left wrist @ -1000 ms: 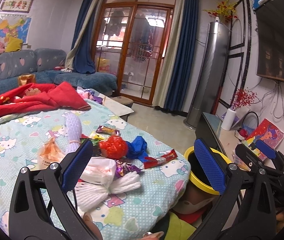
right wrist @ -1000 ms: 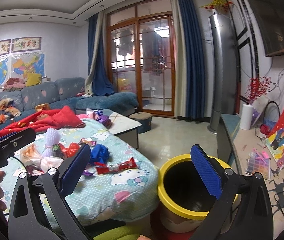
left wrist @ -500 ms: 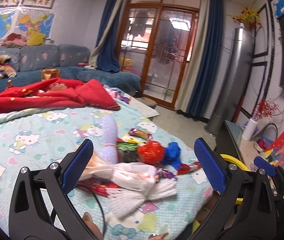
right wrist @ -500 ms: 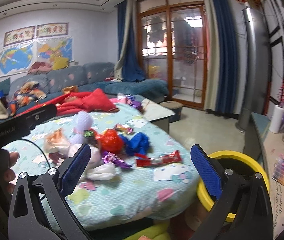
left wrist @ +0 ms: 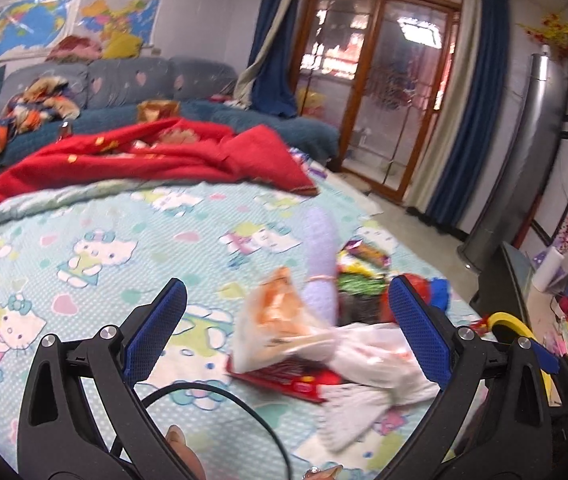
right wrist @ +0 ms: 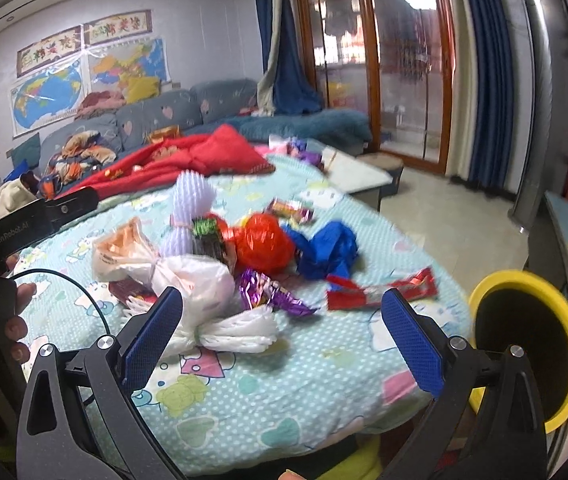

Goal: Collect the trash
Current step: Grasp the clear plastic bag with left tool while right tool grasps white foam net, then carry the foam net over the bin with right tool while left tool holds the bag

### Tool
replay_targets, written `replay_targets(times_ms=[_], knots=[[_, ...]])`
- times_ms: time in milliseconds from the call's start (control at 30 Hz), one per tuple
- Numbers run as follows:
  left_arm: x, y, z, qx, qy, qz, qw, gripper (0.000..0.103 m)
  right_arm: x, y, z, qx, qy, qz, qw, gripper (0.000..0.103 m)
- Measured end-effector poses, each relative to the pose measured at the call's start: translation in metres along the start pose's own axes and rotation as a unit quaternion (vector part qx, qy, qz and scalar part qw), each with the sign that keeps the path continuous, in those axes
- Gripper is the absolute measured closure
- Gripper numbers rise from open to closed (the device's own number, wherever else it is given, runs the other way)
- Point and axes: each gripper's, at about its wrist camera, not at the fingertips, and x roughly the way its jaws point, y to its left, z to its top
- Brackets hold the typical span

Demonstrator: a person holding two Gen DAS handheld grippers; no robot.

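My left gripper (left wrist: 284, 316) is spread wide with nothing between its blue pads, hovering above the cartoon-cat bedspread (left wrist: 96, 248). My right gripper (right wrist: 280, 328) is likewise released and empty, over the near edge of the same bedspread. In the right wrist view my left hand (right wrist: 12, 312) shows at the left frame edge, cut off, wrapped around the other tool's black handle with a thin black cable (right wrist: 84, 296) looping beside it.

The trash sits in one heap on the bedspread, toward its edge nearest the bin. Nearest me in the heap are a white plastic bag (right wrist: 192, 280) and a white pleated paper piece (right wrist: 240, 328); a flat red packet (left wrist: 292, 376) lies partly hidden under the bag. Just beyond, a purple foil wrapper (right wrist: 268, 292), a crumpled red-orange bag (right wrist: 264, 244), a blue bag (right wrist: 328, 252) and a long red wrapper (right wrist: 380, 288) touch or overlap one another. A pale lilac foam net (right wrist: 188, 208) stands behind the heap. The left view is motion-blurred, so smaller wrappers there are hard to make out.

The yellow-rimmed bin (right wrist: 524, 344) stands just off the bedspread's edge, beside the heap, its lower part hidden by my right gripper's finger.

The bedspread is bare on the side of the heap away from the bin. Farther back on it lies a rumpled red blanket (left wrist: 156, 160), then a grey-blue sofa (right wrist: 156, 116) piled with clothes. Open tiled floor (right wrist: 444, 216) runs from the bedspread to wood-framed glass doors (right wrist: 380, 60)
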Motion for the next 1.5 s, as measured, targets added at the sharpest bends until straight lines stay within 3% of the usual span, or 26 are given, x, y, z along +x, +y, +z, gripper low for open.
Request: replay_targets(times_ms=[167,400,500,600,733,900,1267,1500], knots=[[0.023,0.018,-0.003,-0.010,0.035,0.008,0.9993,0.010,0.028,0.001,-0.006,0.009,0.047,0.018,0.999,0.021],[0.048,0.029,-0.010,-0.047,0.080,-0.043,0.9947,0.012,0.051,0.000,-0.012,0.023,0.085,0.044,0.995,0.043],[0.053,0.029,-0.013,-0.049,0.093,-0.054,0.9931,0.024,0.058,-0.001,-0.015,0.032,0.099,0.057,0.993,0.052],[0.059,0.031,-0.016,-0.057,0.102,-0.064,0.9911,0.042,0.060,-0.003,-0.018,0.040,0.110,0.073,0.990,0.065],[0.058,0.030,-0.019,-0.054,0.113,-0.072,0.9894,0.065,0.054,-0.006,-0.020,0.048,0.110,0.083,0.989,0.074],[0.051,0.025,-0.018,-0.042,0.114,-0.077,0.9896,0.076,0.046,-0.008,-0.019,0.043,0.104,0.090,0.990,0.090],[0.004,0.020,0.008,-0.038,0.055,-0.101,0.9926,0.079,0.011,-0.003,-0.007,0.007,0.065,0.096,0.993,0.094],[-0.023,0.001,0.023,-0.022,0.024,-0.124,0.9918,0.079,-0.023,-0.016,0.003,-0.004,0.022,0.071,0.997,0.094]])
